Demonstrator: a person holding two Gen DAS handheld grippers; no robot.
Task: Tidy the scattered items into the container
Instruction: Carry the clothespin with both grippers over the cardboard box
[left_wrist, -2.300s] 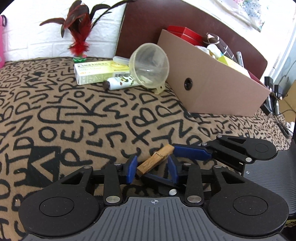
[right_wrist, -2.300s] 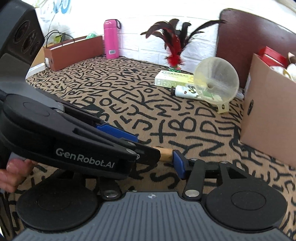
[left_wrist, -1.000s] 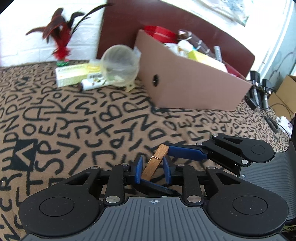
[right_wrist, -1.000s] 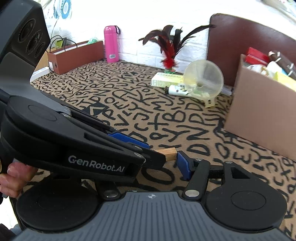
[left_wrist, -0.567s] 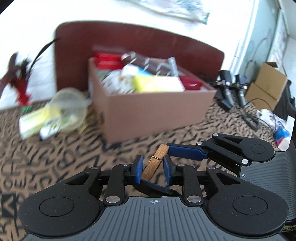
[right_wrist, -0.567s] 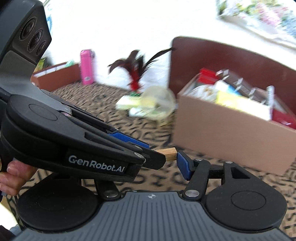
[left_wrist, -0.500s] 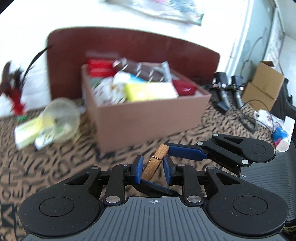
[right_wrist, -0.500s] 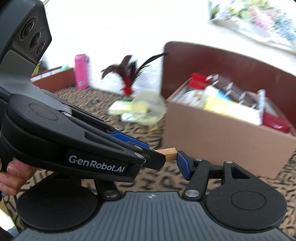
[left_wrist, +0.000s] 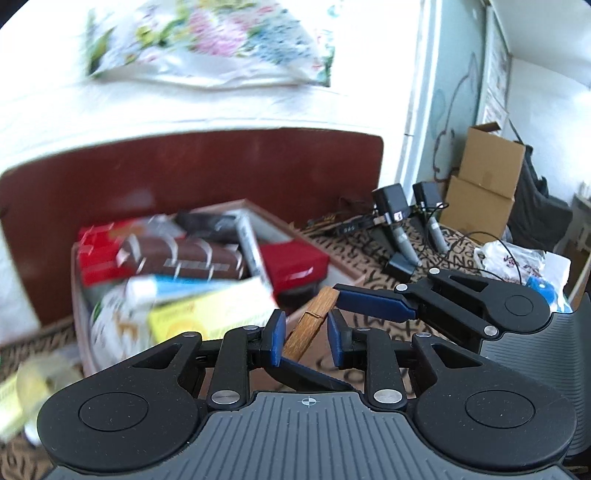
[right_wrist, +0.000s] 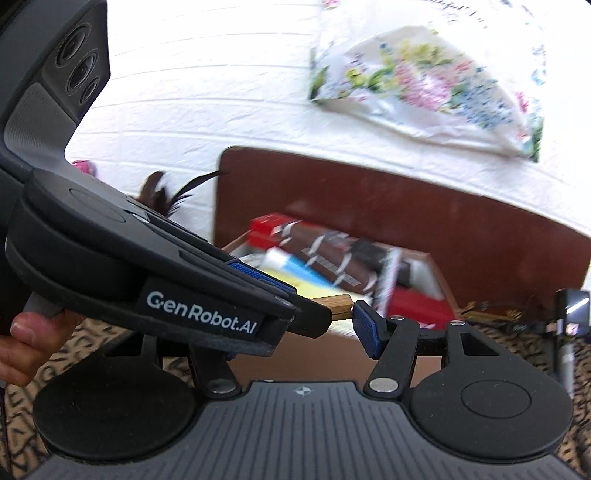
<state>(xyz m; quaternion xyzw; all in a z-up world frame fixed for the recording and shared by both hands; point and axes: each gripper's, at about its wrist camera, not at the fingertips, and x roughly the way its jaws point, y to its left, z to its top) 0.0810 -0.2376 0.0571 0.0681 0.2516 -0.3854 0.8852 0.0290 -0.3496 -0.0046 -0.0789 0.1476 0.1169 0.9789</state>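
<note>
Left wrist view, nearest first: the left gripper (left_wrist: 305, 341) pinches a wooden clothespin (left_wrist: 309, 325), whose far tip sits between the right gripper (right_wrist: 332, 314) fingers; I cannot tell whether they clamp it. Beyond stands the packed cardboard box (left_wrist: 83, 332).
</note>
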